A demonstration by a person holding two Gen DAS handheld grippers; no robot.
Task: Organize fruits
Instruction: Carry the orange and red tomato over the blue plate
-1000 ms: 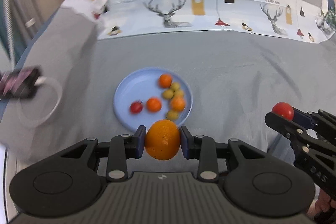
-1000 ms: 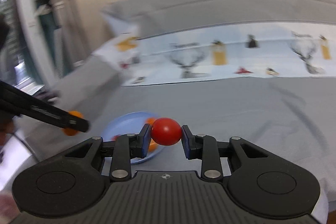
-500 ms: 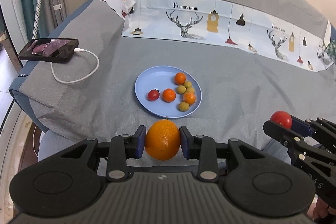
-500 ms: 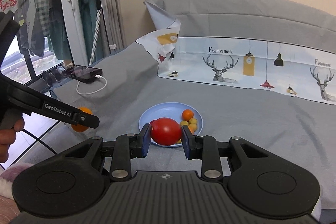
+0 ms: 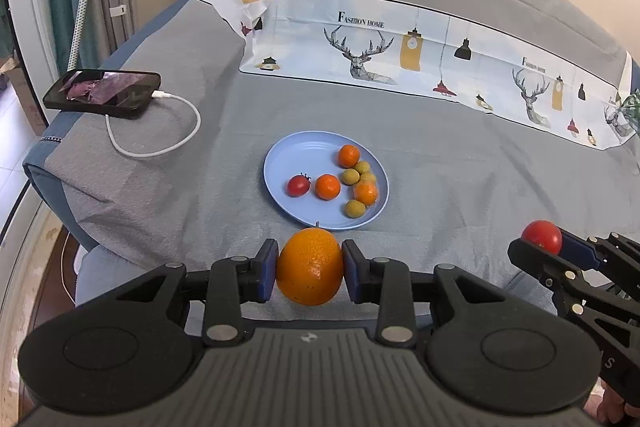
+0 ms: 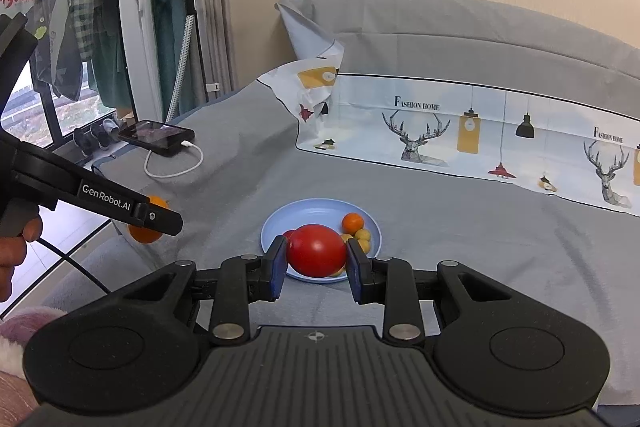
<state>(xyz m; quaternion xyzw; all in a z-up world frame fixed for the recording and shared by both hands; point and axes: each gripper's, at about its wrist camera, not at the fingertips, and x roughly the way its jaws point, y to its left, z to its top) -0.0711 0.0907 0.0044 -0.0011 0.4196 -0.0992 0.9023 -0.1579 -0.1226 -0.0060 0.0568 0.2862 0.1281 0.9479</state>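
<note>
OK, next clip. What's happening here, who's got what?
A person is sorting fruit on a bed covered in grey cloth, with a gripper in each hand. The left gripper is shut on an orange, and the right gripper is shut on a large tomato. Both are held in the air on the near side of a blue plate, which already holds a small tomato, three tangerines and a few small yellow-green fruits. Neither held fruit has been set down yet.

A bed covered in grey sheet (image 5: pixel 460 155). Near the middle lies a blue plate (image 5: pixel 298 155) of small fruit; far left, a phone (image 5: pixel 102 93) with white cable (image 5: pixel 160 147); along the far side, a printed cloth (image 5: pixel 400 55).
</note>
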